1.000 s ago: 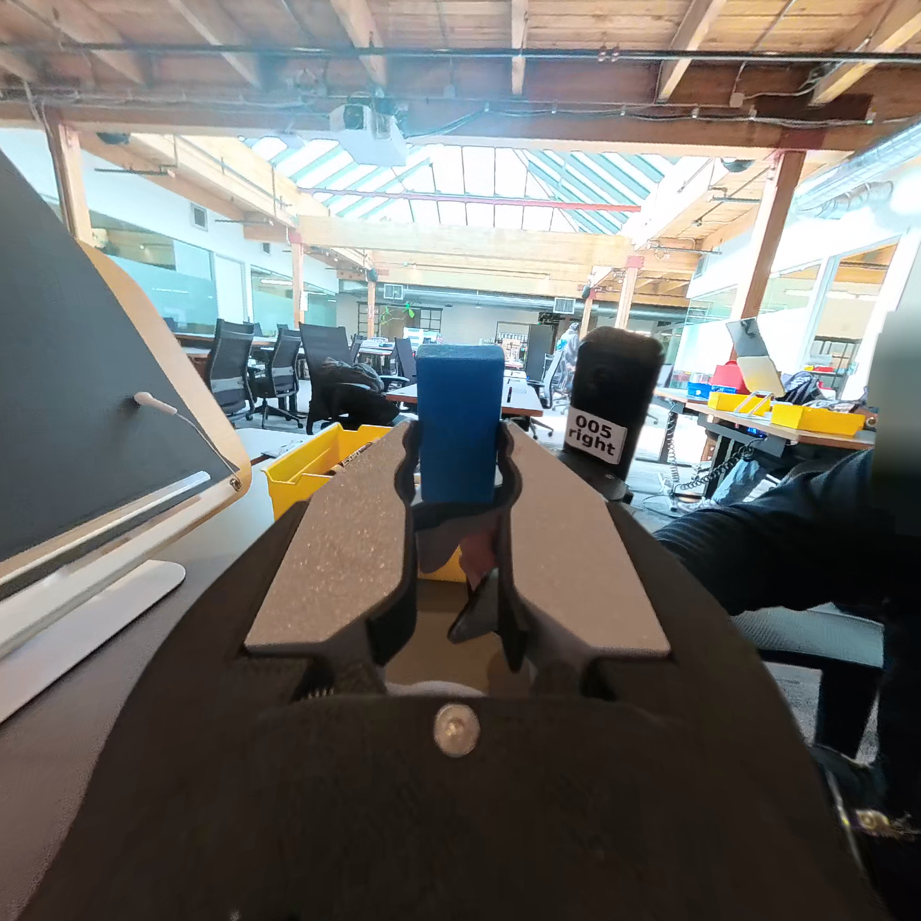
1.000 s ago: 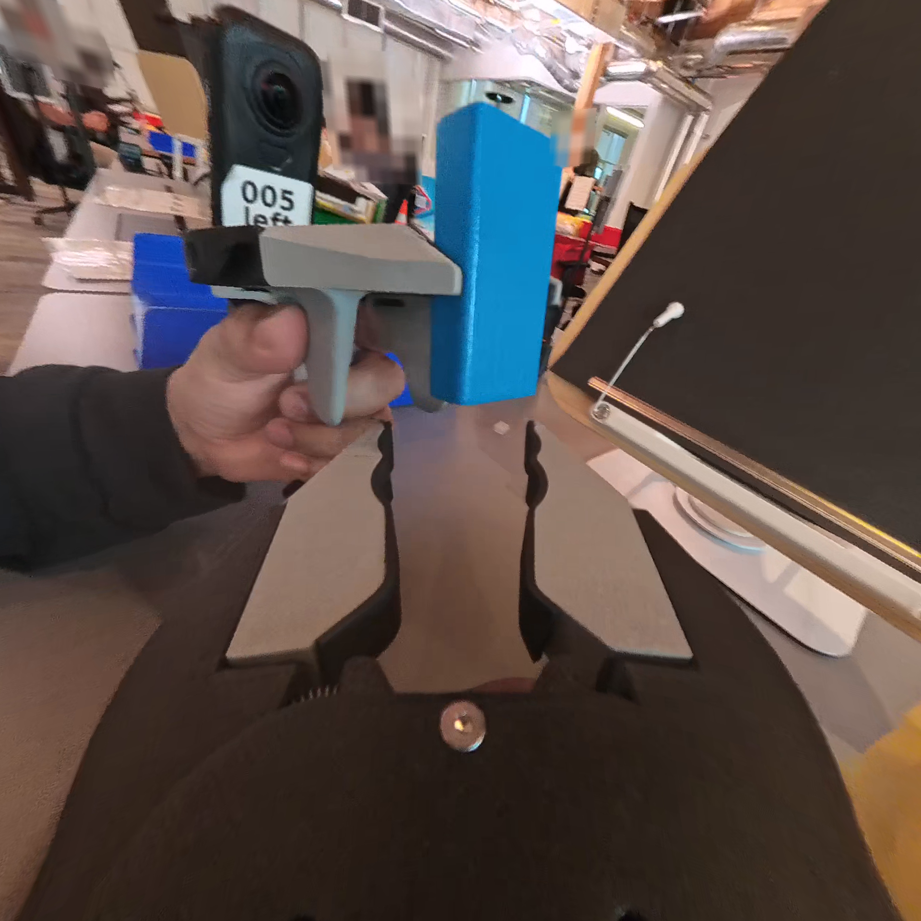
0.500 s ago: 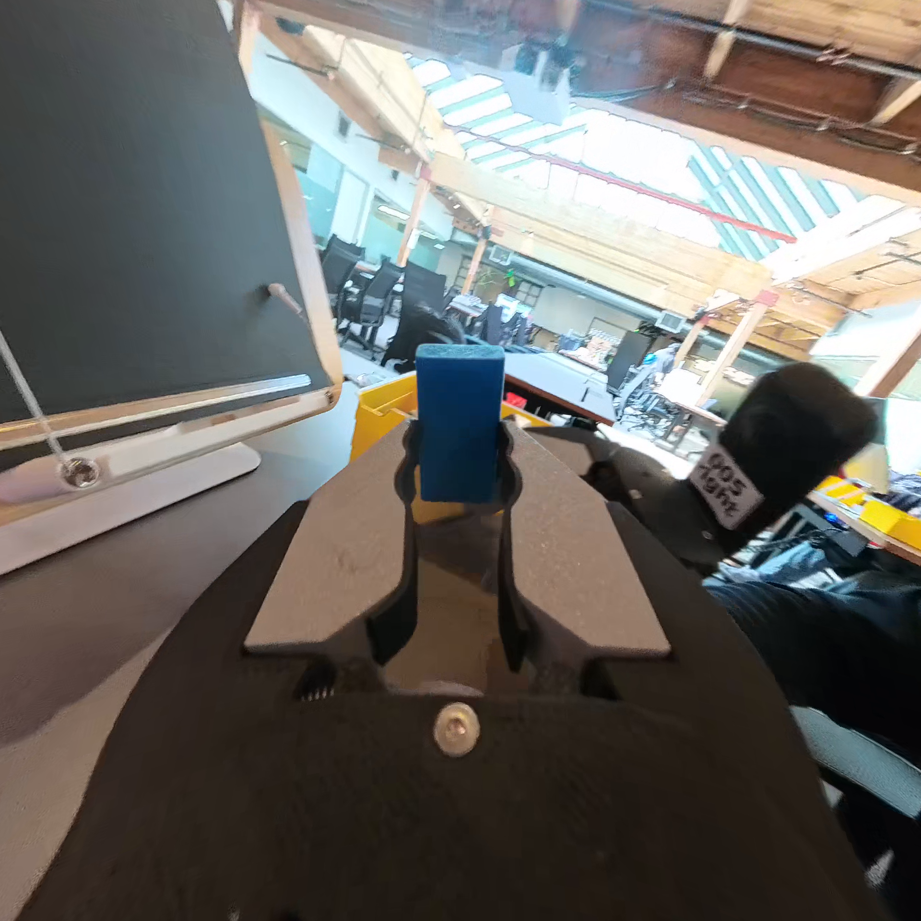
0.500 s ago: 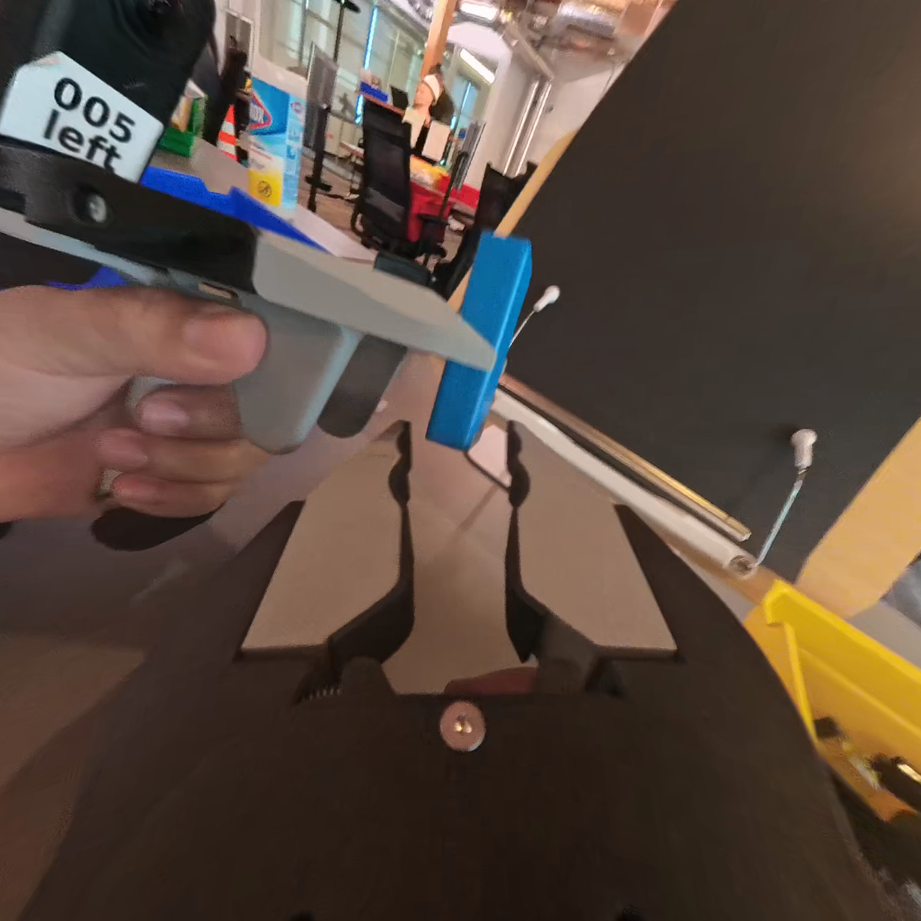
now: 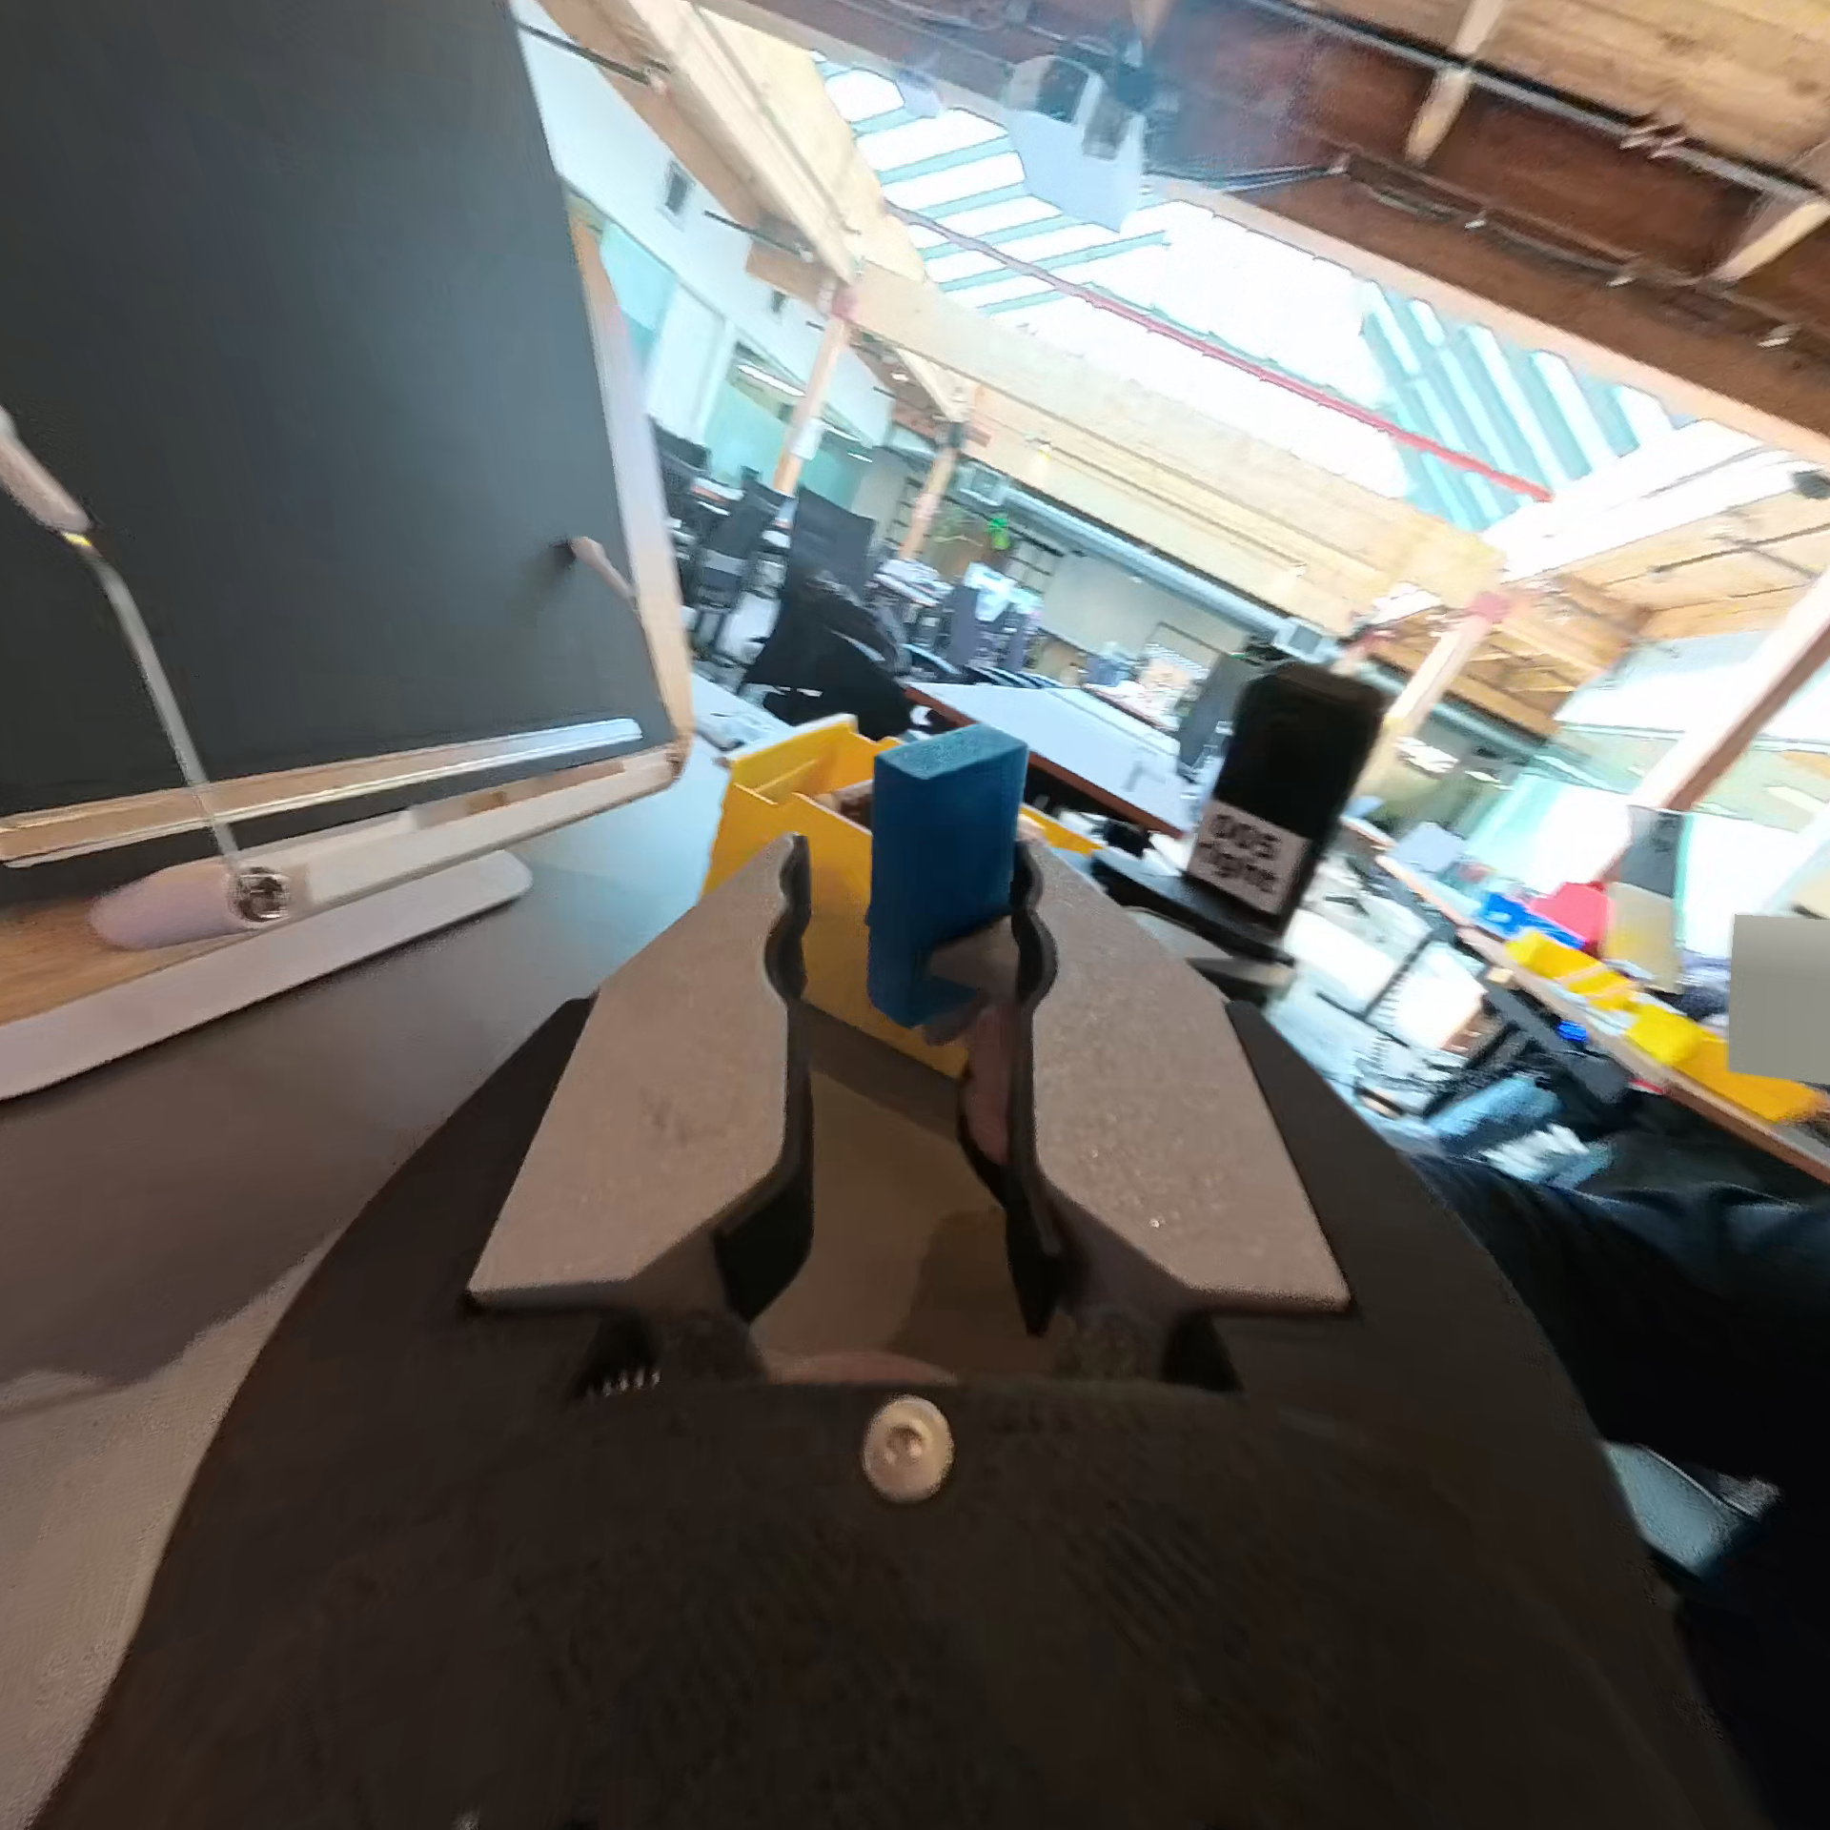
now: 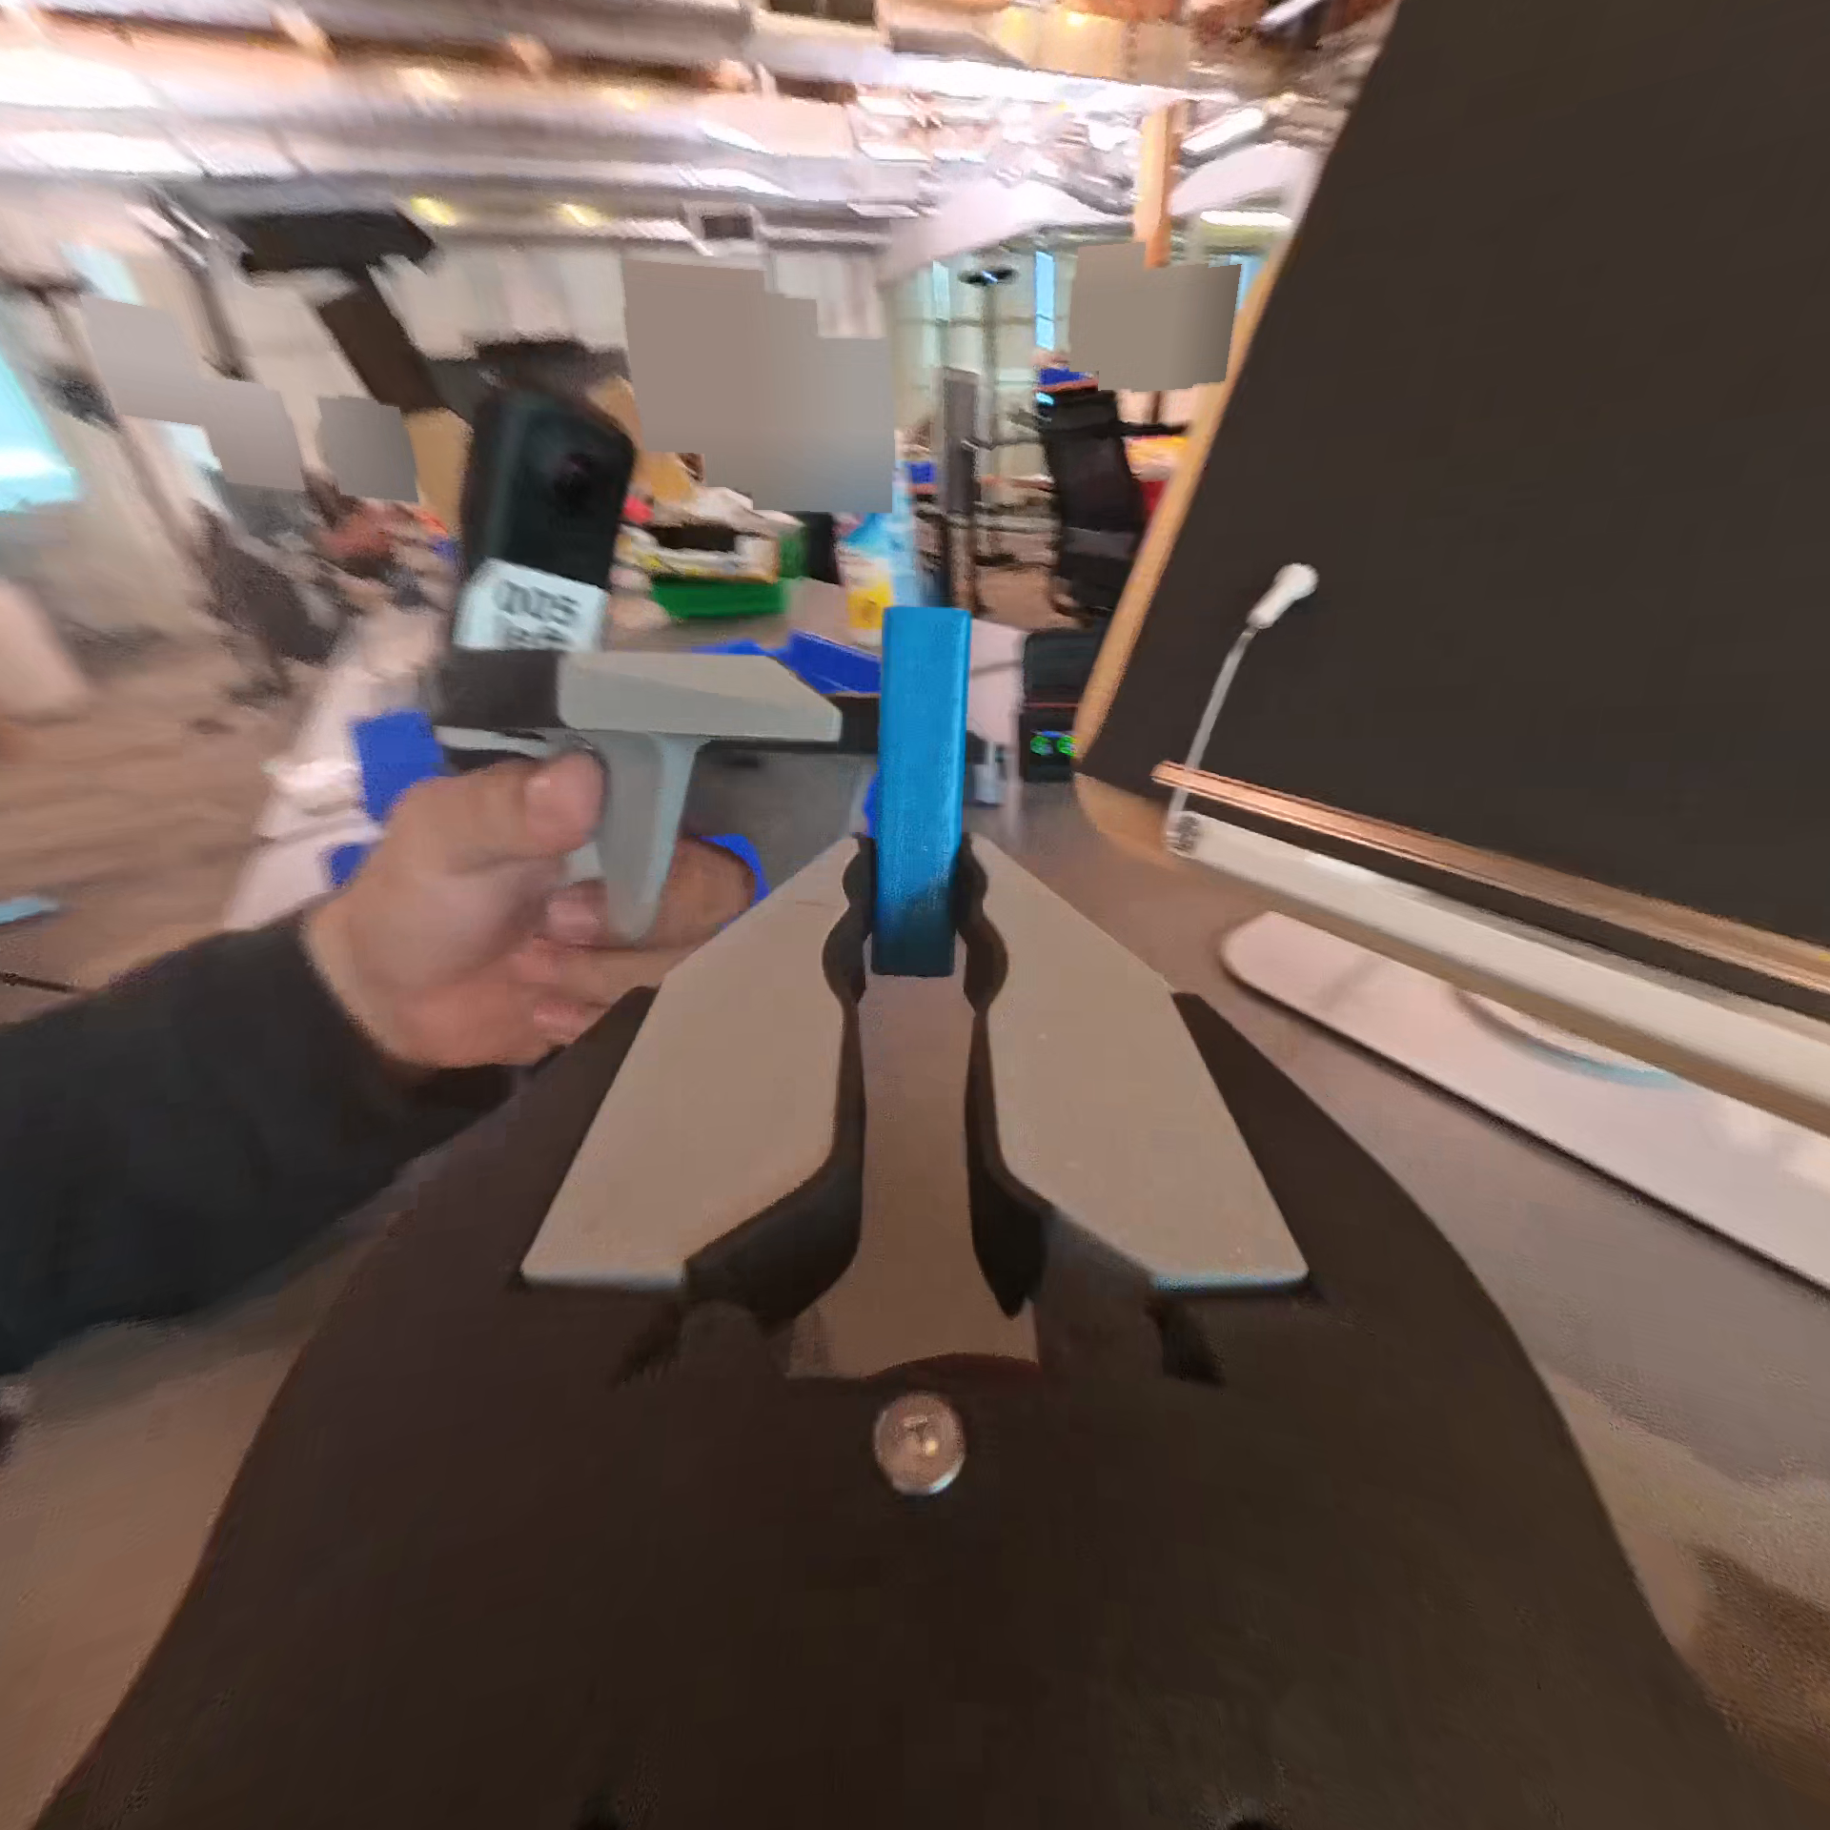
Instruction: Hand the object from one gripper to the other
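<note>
**Block changing over, mid-air**

Above the dark surface (image 5: 297, 1139), my right gripper (image 6: 916, 916) has its jaws pinched on the blue block's (image 6: 921, 782) lower end, upright. My left gripper (image 5: 906, 941) stands spread, letting go, I judge.

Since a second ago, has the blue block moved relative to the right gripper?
Yes. The blue block now sits between the right gripper's fingertips, gripped at its lower end; earlier it was farther off, above the open jaws, in the left gripper, now open.
</note>
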Tool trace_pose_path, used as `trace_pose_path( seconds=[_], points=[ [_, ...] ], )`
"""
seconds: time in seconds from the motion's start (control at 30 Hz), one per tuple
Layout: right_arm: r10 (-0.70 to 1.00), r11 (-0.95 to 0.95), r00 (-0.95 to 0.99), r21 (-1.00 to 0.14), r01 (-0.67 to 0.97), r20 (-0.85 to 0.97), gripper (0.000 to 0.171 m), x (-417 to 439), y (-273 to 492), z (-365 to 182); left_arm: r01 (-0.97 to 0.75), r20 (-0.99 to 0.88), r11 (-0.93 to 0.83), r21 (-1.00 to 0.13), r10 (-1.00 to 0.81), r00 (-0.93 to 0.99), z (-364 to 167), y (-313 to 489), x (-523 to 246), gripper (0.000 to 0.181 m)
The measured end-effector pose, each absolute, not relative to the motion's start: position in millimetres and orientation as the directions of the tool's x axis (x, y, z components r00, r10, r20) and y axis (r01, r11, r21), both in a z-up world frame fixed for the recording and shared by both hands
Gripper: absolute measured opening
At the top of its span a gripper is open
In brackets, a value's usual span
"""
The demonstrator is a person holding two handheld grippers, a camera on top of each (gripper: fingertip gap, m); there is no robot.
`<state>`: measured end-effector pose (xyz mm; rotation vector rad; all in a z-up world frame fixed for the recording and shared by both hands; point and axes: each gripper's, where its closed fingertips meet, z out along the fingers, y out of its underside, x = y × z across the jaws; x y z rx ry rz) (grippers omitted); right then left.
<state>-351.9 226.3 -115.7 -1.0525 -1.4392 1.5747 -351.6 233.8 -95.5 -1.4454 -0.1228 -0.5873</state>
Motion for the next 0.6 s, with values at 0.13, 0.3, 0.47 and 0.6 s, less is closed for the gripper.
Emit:
trace_pose_path(
  seconds=[0.13,0.3,0.47,0.6],
  points=[
    [0.793,-0.201,-0.582,-0.979,0.026,-0.179,0.013,-338,208,-107,0.482,0.436,-0.04,-0.875,-0.497,0.751,-86,222,-328,0.023],
    [0.673,-0.238,-0.689,-0.961,0.142,-0.268,0.015,-331,190,-114,0.4,0.356,-0.029,-0.916,-0.519,0.777,-84,219,-318,0.014],
    [0.866,-0.063,-0.491,-0.995,0.08,-0.095,0.031,-342,220,-124,-0.148,-0.142,-0.019,-0.989,-0.171,0.975,-103,231,-337,0.013],
    [0.888,0.008,-0.46,-0.999,0.046,-0.014,0.034,-339,224,-120,-0.448,-0.446,-0.003,-0.894,-0.073,0.892,-104,230,-331,0.014]
  ],
)
